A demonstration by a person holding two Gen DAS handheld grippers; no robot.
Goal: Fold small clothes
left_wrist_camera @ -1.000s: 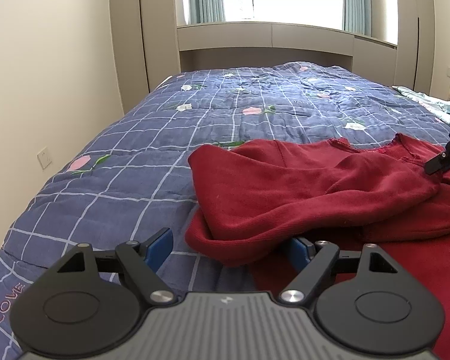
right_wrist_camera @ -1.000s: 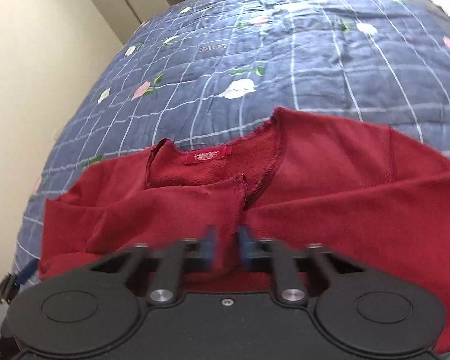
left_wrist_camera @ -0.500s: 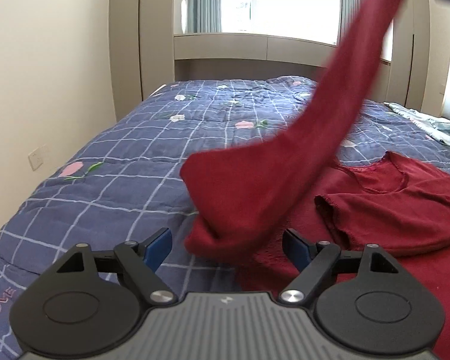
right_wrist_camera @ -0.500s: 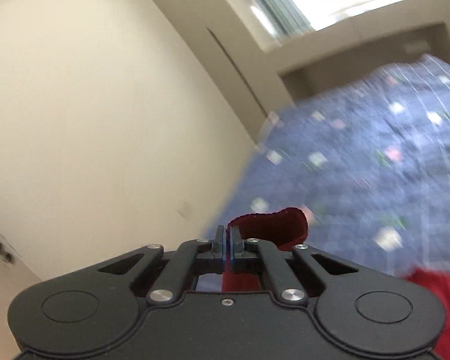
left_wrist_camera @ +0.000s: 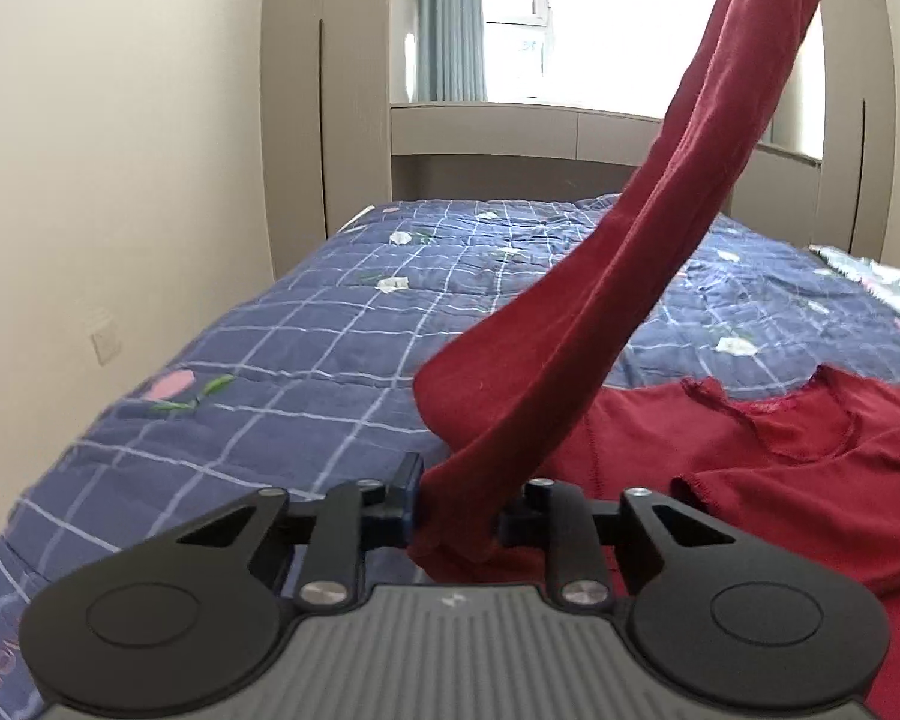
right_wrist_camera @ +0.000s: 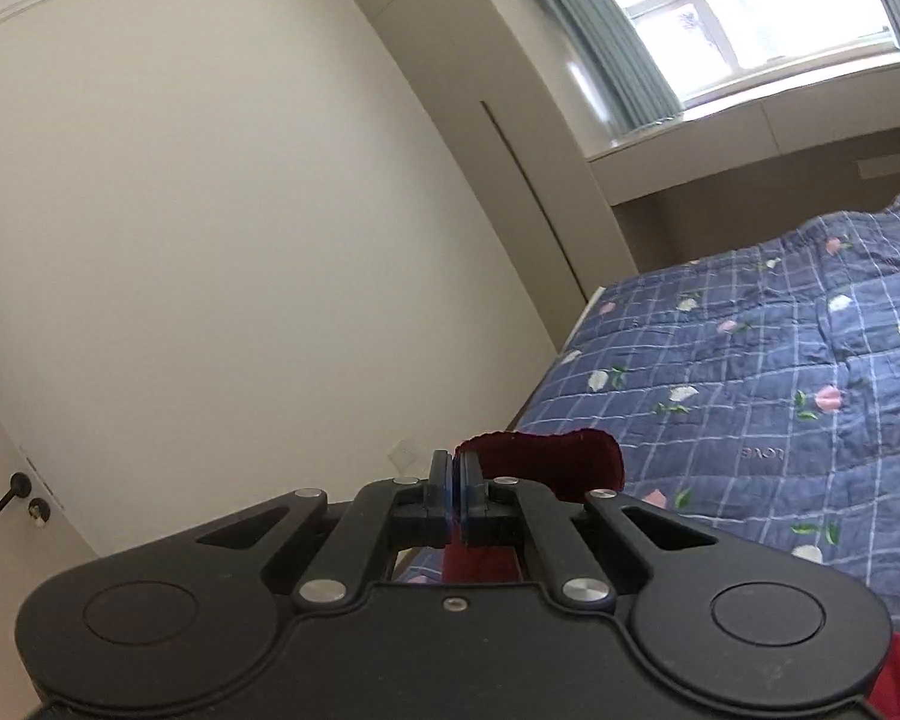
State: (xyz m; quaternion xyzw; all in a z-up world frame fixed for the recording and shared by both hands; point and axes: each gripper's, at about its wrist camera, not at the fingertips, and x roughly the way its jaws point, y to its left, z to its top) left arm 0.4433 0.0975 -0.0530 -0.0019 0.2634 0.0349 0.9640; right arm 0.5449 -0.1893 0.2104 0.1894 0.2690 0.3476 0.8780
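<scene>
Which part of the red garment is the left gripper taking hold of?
On the blue checked quilt lies a red garment. One sleeve rises off it toward the top of the picture. The left gripper is closing on its lower end, the only raised part.

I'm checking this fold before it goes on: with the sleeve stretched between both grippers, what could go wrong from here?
1. The sleeve is taut between the left gripper, whose jaws are closing on its base, and the raised right gripper. More pull could drag the top across the quilt.
2. The right gripper pinches only the cuff edge, which may slip out.
</scene>
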